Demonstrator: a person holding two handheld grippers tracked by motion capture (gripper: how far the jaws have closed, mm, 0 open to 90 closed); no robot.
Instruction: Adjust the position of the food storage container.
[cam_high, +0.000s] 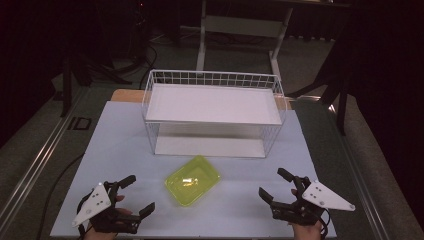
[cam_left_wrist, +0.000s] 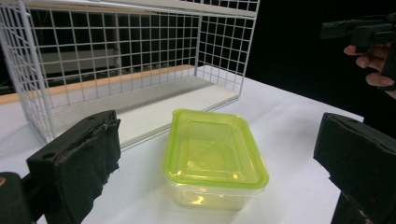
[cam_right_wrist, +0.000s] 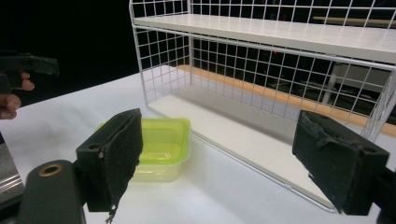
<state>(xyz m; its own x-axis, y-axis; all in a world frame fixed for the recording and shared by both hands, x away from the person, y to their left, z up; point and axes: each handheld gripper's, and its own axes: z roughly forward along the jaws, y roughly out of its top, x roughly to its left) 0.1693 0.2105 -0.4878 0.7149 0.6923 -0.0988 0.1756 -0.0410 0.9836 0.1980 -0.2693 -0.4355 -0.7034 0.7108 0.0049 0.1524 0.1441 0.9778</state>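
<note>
A clear plastic box with a lime-green lid (cam_high: 193, 180) sits on the white table near its front middle. It lies ahead of my left gripper (cam_high: 136, 195) and appears between its wide-spread black jaws in the left gripper view as the green box (cam_left_wrist: 212, 157). My right gripper (cam_high: 276, 184) stands open at the front right, with the green box (cam_right_wrist: 162, 149) off to its left behind one jaw. Both grippers hold nothing and rest apart from the box.
A white wire rack (cam_high: 212, 112) with an upper shelf and a lower shelf stands behind the box, its open front facing me. The wire rack (cam_left_wrist: 116, 70) fills the back of both gripper views. Bare table (cam_high: 240, 210) lies between the grippers.
</note>
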